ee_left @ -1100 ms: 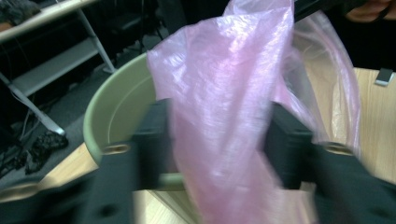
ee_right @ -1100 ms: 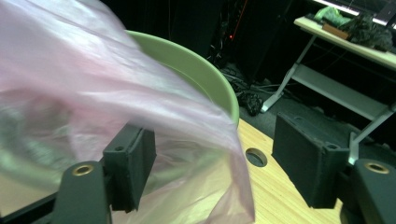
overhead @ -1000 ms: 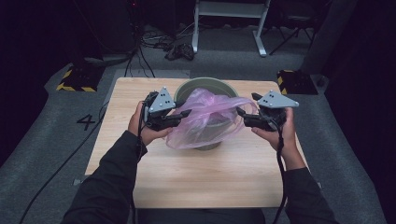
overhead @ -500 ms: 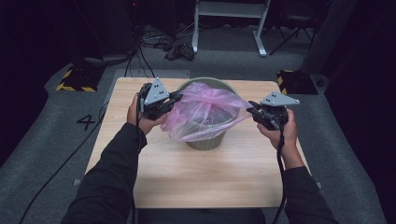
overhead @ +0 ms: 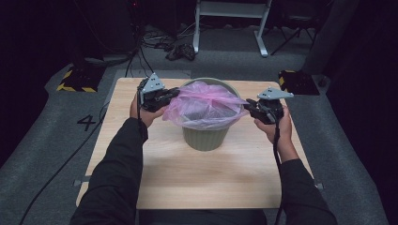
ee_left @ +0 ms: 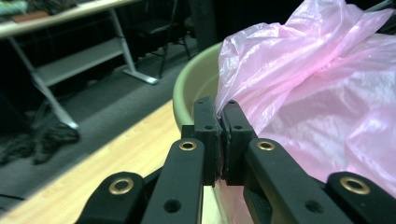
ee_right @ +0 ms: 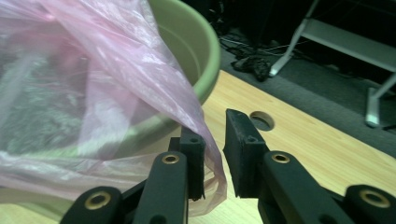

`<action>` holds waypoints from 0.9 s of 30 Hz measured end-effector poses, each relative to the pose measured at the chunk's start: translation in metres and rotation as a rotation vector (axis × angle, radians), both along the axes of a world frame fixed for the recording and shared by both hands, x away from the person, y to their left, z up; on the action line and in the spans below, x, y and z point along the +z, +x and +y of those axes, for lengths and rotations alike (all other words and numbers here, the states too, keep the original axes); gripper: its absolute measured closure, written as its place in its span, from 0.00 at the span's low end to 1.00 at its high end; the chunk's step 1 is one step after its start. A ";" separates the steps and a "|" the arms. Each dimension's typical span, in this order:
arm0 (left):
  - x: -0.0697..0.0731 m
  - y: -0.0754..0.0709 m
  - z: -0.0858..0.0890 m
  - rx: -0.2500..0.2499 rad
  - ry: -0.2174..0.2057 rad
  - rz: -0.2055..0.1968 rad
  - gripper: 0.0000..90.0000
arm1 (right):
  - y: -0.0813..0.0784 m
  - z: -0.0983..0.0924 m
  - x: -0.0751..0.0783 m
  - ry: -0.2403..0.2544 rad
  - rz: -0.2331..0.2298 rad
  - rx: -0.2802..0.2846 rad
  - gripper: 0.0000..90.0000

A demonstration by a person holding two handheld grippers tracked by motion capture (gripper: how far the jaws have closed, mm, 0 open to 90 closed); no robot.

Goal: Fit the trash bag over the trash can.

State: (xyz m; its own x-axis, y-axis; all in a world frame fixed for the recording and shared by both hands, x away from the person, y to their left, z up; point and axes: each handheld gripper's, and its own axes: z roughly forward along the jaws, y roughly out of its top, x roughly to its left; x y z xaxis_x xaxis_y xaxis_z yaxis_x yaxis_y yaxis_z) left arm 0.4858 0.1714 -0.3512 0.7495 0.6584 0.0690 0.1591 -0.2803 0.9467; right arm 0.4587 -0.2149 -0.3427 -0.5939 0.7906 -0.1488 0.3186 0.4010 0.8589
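A green bin [overhead: 205,138] stands in the middle of the wooden table [overhead: 211,183], with a thin pink bag [overhead: 206,105] spread over its mouth. My left gripper [overhead: 171,96] is at the bin's left rim, shut on the bag's edge. In the left gripper view the jaws [ee_left: 217,109] pinch the film beside the bag [ee_left: 317,93] and the rim [ee_left: 191,88]. My right gripper [overhead: 247,107] is at the bag's right edge. Its jaws [ee_right: 214,126] have just been closing. A gap remains, and the bag [ee_right: 93,93] hangs in it against one pad.
A round hole [ee_right: 261,120] is cut in the tabletop near the right gripper. On the floor behind are a white-legged frame [overhead: 230,23], a tangle of cables [overhead: 178,49] and two yellow-and-black striped blocks [overhead: 75,79] [overhead: 295,79].
The bag, held bunched up in front of the bin before, is now spread lower over its mouth. My left gripper moved away and left with the edge; the right one sank a little.
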 end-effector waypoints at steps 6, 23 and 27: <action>-0.005 0.008 0.008 0.030 -0.036 -0.001 0.98 | 0.002 0.002 -0.002 0.009 0.006 0.018 0.89; -0.024 0.024 0.011 -0.052 -0.144 0.115 1.00 | 0.009 -0.005 -0.004 0.049 0.044 0.043 0.98; -0.024 0.006 0.009 -0.099 -0.119 0.095 1.00 | -0.003 -0.015 -0.006 0.062 0.054 0.080 0.98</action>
